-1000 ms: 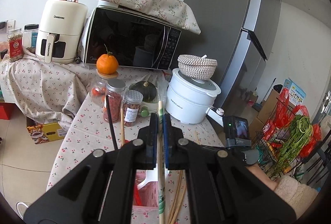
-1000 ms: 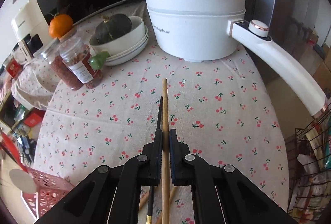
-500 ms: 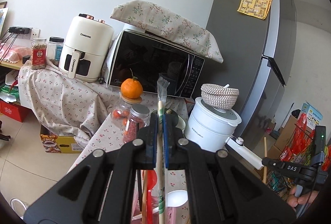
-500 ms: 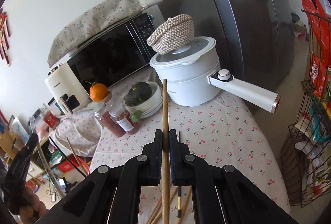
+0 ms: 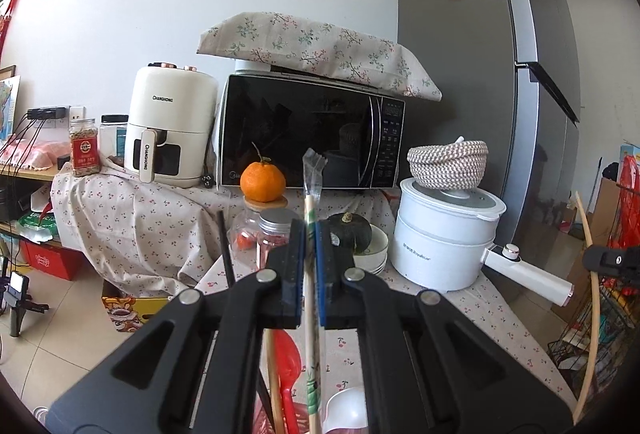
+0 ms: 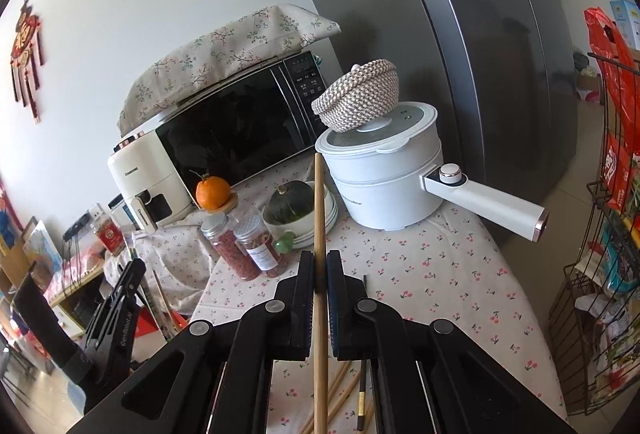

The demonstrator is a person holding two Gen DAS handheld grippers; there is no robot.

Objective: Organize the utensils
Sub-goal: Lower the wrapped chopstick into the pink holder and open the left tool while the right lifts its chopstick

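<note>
My left gripper (image 5: pixel 307 232) is shut on a plastic-wrapped pair of chopsticks (image 5: pixel 310 185) that points up and away. Below it stand a black chopstick (image 5: pixel 225 250), a wooden one (image 5: pixel 274 374), a red spoon (image 5: pixel 287 358) and a white spoon (image 5: pixel 347 410), over a pink basket (image 5: pixel 262 416). My right gripper (image 6: pixel 319 264) is shut on a single wooden chopstick (image 6: pixel 319 201), held above the cherry-print table (image 6: pixel 432 274). Several loose chopsticks (image 6: pixel 340 390), one of them black (image 6: pixel 362 398), lie under it. Each gripper shows at the edge of the other's view.
A white pot (image 6: pixel 384 181) with a long handle (image 6: pixel 488 203) carries a woven basket (image 6: pixel 360 95). Behind stand a microwave (image 5: pixel 308 141), an air fryer (image 5: pixel 168 121), jars (image 6: pixel 244 250) with an orange (image 6: pixel 213 192), and a squash in stacked bowls (image 6: pixel 296 203). Fridge and wire rack (image 6: pixel 600 254) are at the right.
My right gripper lifted the wooden chopstick off the table and tilted up. My left gripper, still holding the wrapped pair, swung up so the wall and appliances fill its view.
</note>
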